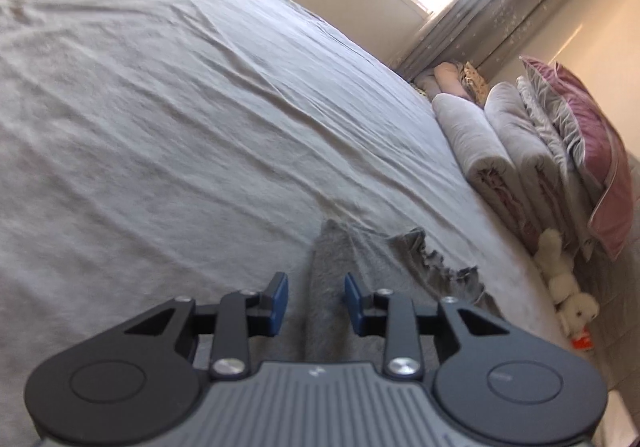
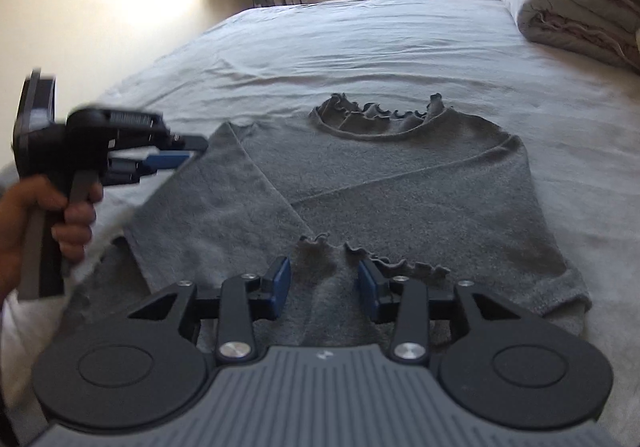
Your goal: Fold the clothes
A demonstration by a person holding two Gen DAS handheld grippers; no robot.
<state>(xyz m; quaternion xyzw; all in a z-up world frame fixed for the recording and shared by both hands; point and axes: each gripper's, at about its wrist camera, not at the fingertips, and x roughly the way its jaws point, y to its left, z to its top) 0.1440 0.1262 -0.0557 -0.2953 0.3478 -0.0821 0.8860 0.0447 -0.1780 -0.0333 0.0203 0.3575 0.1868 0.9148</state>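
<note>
Here my right claw [image 2: 324, 287] stands partly open, its pads straddling a frilled cuff without pinching it. My left claw [image 1: 316, 301] is likewise narrow around a sleeve fold, not gripping. The grey sweater [image 2: 400, 183] lies flat on the bed [image 2: 400, 43].

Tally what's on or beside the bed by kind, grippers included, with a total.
Grey sweater: 1
Rolled quilts: 2
Pink pillow: 1
White plush toy: 1
Grippers, left and right: 2
Total: 7
</note>
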